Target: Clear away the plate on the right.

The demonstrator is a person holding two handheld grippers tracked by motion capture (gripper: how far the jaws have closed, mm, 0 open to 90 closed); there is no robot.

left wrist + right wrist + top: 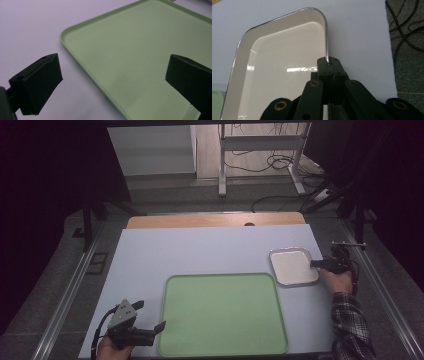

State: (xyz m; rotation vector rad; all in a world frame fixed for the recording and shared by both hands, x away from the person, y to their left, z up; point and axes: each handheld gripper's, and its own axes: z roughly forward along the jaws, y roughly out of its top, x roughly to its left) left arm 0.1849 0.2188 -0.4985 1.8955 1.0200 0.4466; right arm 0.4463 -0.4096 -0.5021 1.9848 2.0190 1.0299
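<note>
At the left, the left claw (151,316) hangs just off the near-left corner of the large pale-green plastic tray (224,314), its jaws spread wide and holding nothing. In the left gripper view one jaw stands over the bare pale lilac table (30,27) and the other over the green tray's floor, so the tray's left rim (82,66) runs between them, untouched. The green tray lies flat at the middle of the table with its long axis across the table, and nothing rests in it.

Further right, just beyond the green tray's far-right corner and close to it, sits the small white enamelled metal tray with a dark rim (293,266). It is slightly turned on the table, and it too is bare inside.

At the far right, the right claw (316,263) is clamped on that small tray's right-hand rim; in the right gripper view the jaws meet on the thin rim edge (327,53), and the tray stretches away from the claw to the left. So the thing in hand lies leftward from the right claw, with the green tray beyond it the same way. The right hand is plainly the one placed to move it; the left is well apart from it.
</note>
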